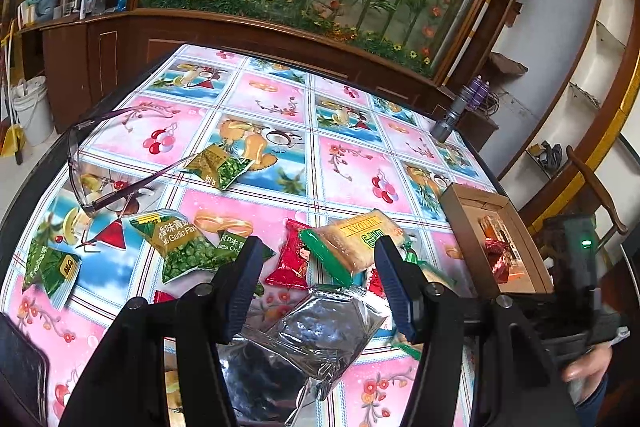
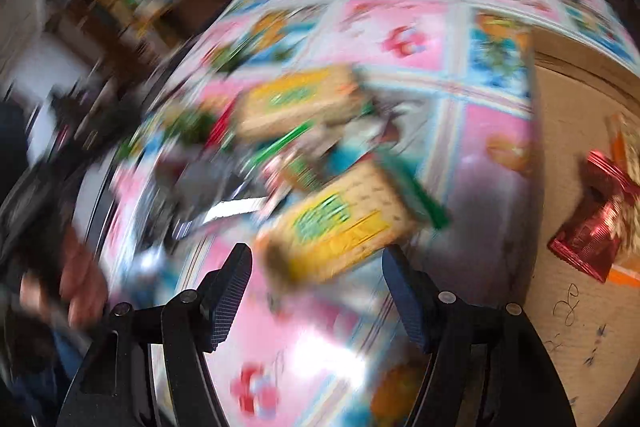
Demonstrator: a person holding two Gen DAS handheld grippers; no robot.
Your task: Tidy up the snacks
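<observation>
Round table (image 1: pixel 348 163) under a glossy fruit-print cloth, snacks strewn across the near half. Landmark: the open cardboard box (image 1: pixel 460 211) at the table's right edge.

Inside the box: a red foil packet (image 1: pixel 498 259) and something orange beside it, also seen in the right wrist view as a crumpled red wrapper (image 2: pixel 592 227) on the brown floor of the box (image 2: pixel 568 155).

Just left of the box: a yellow-and-green biscuit pack (image 1: pixel 360 243), lying on other wrappers. Further left of it, a small red sachet (image 1: pixel 290 259), then several green pea packets (image 1: pixel 180 243), one more (image 1: pixel 220 167) well away toward the table's middle. Farthest from the box, purple-framed glasses (image 1: pixel 100 163) with arms unfolded. Behind the box, at the far rim, a grey torch (image 1: pixel 452 115).

Left gripper (image 1: pixel 316 287): jaws apart, poised above a crumpled silver foil bag (image 1: pixel 312 335), pads not pressing on it.

Right gripper (image 2: pixel 316 303): jaws apart, nothing between them, just left of the box, above a blurred yellow biscuit pack (image 2: pixel 340 239). Much of this view smeared; a second similar pack (image 2: pixel 296 103) beyond it, details unreadable. At the left edge, a hand (image 2: pixel 76 279) around the other tool's dark handle.
</observation>
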